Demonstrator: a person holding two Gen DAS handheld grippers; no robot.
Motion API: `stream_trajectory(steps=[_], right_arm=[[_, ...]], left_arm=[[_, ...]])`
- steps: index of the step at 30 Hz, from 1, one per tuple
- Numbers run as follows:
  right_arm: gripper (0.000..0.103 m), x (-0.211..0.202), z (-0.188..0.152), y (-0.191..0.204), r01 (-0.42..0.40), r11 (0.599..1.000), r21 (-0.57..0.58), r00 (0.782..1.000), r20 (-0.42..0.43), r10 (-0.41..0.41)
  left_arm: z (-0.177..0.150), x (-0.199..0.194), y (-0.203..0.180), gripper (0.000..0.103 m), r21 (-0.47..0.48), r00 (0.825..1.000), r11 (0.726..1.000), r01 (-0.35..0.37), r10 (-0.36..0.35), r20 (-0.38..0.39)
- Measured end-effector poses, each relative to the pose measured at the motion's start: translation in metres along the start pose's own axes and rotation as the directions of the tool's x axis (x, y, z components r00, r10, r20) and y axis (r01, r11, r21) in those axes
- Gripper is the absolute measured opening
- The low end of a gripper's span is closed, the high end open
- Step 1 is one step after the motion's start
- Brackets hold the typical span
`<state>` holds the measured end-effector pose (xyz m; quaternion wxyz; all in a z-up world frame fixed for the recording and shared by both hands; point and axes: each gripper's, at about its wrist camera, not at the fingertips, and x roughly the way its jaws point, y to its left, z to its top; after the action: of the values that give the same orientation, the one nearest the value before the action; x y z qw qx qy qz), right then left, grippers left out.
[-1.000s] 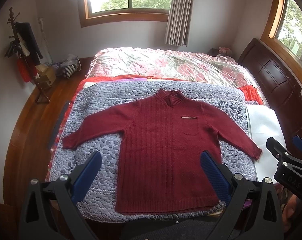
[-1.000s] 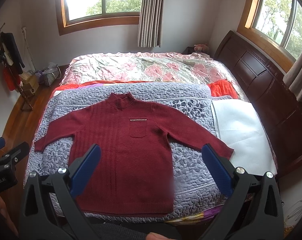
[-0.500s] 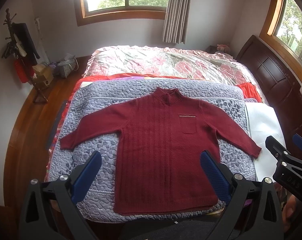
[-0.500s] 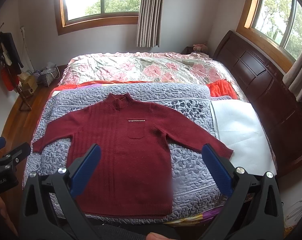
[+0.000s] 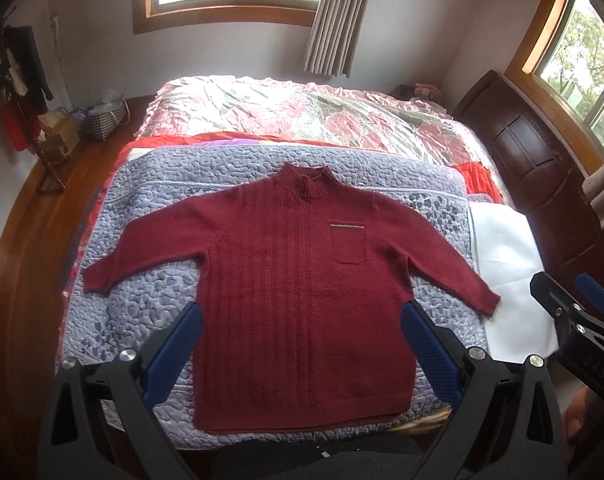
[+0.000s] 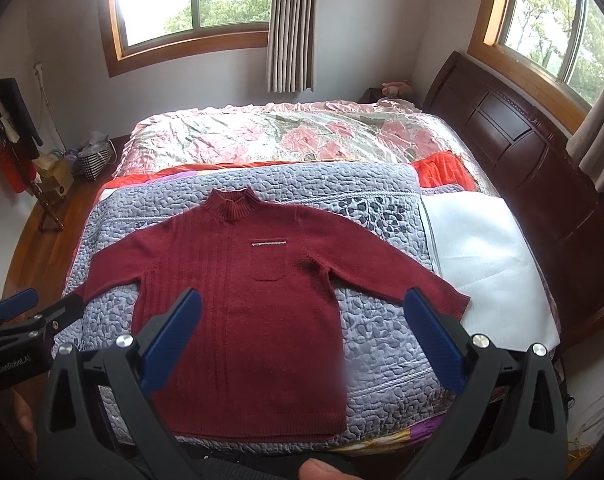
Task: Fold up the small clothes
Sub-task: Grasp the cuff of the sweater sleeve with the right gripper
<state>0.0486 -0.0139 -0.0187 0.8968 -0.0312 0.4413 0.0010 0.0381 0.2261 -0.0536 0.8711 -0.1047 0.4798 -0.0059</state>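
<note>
Both our left gripper (image 5: 302, 344) and right gripper (image 6: 302, 336) hang wide open and empty above the flat red sweater (image 5: 298, 300) on the quilt (image 5: 142, 312).

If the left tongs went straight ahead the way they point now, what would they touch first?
Most likely the red sweater: the open left tongs frame its lower body, laid flat on the grey quilt. Nothing shows in between, though depth is hard to judge through the fisheye.

Dark red ribbed sweater (image 5: 302, 300), lilac pebble-quilted blanket (image 5: 142, 312), pink floral bedspread (image 5: 302, 112), white sheet (image 5: 505, 256)
</note>
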Motion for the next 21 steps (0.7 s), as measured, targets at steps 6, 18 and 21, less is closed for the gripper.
stream_trajectory(steps=[6,18,21], right_arm=[[0.1,0.032,0.002,-0.027,0.033,0.999,0.001,0.999,0.017,-0.033],[0.041,0.223,-0.092,-0.254,-0.111,0.72,0.685,0.956,-0.124,0.265],[0.041,0.268,-0.142,-0.322,-0.128,0.523,0.842,0.954,-0.039,0.297]], left_arm=[[0.016,0.04,-0.004,0.099,-0.032,1.0,0.999,0.027,-0.027,-0.003],[0.039,0.159,-0.097,0.099,0.196,0.99,0.98,0.028,-0.001,-0.138],[0.041,0.188,-0.119,0.099,0.219,0.984,0.972,0.089,-0.051,-0.174]])
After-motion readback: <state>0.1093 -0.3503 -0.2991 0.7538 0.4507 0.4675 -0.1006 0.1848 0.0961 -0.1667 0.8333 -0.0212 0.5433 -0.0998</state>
